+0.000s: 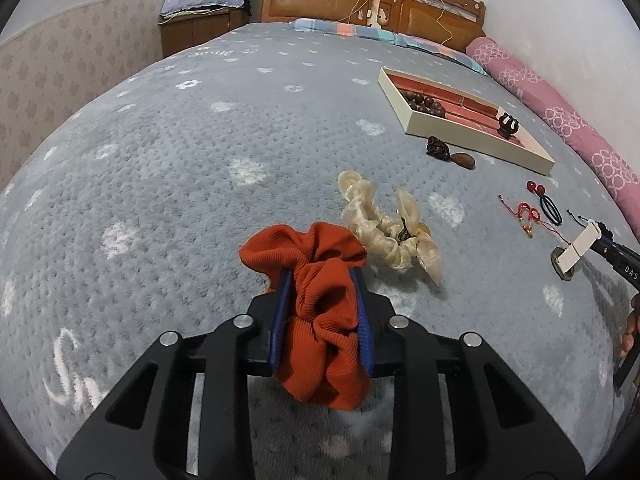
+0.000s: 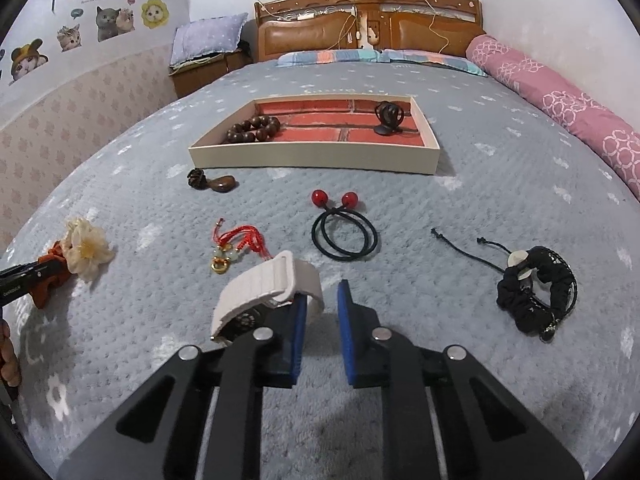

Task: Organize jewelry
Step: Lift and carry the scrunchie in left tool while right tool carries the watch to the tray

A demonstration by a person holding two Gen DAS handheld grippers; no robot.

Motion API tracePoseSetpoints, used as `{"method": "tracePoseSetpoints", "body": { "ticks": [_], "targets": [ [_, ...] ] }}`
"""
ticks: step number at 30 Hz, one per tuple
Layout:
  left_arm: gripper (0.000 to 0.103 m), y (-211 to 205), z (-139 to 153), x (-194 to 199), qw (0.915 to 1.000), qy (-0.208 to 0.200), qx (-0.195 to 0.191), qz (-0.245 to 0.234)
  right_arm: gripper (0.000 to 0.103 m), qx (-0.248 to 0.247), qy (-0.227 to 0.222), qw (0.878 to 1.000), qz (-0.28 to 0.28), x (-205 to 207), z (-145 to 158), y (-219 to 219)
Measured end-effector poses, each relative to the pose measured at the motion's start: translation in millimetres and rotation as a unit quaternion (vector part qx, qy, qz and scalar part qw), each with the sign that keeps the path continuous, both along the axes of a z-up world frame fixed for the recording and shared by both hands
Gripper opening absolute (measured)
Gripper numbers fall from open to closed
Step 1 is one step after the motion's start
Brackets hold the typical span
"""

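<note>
Left of the tray (image 2: 316,160), the left gripper (image 1: 322,312) has its fingers clamped on the orange scrunchie (image 1: 320,320), beside the cream scrunchie (image 1: 384,220). In front of the tray, the right gripper (image 2: 322,320) fingers stand narrowly apart, a white band (image 2: 268,292) draped over one. Only the wooden beads (image 2: 252,130) and black clip (image 2: 388,118) lie in the tray; most pieces remain on the bed (image 2: 480,200).

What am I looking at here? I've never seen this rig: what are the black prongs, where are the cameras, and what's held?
No robot: a person holds two handheld grippers, each carrying a fisheye camera looking along its blue-padded fingers. Both face a grey fleece bedspread. In the left view, the left gripper clamps a rust-orange ribbed scrunchie. In the right view, the right gripper is open; a white ribbed watch band drapes over one finger. Ahead lies a cream tray with brick-pattern lining.
</note>
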State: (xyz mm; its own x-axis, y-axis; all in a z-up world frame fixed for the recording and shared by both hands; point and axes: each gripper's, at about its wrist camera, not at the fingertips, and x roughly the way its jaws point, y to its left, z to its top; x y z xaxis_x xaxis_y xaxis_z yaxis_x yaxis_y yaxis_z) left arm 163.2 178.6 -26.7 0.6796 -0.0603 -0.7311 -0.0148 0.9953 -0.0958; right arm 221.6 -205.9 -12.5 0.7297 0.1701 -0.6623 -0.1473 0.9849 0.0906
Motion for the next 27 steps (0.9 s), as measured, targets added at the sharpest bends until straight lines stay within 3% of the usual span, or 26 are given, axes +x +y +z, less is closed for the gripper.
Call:
{"method": "tracePoseSetpoints", "body": {
  "ticks": [15, 27],
  "targets": [
    [0.025, -6, 43, -7, 0.9992, -0.041, 0.004, -0.003, 0.011, 0.009, -0.015, 1.000, -0.003, -8, 17, -14],
    [0.025, -44, 70, 28, 0.9984, -0.050, 0.004, -0.025, 0.011, 0.019, -0.032, 0.999, -0.016, 1, 39, -35]
  ]
}}
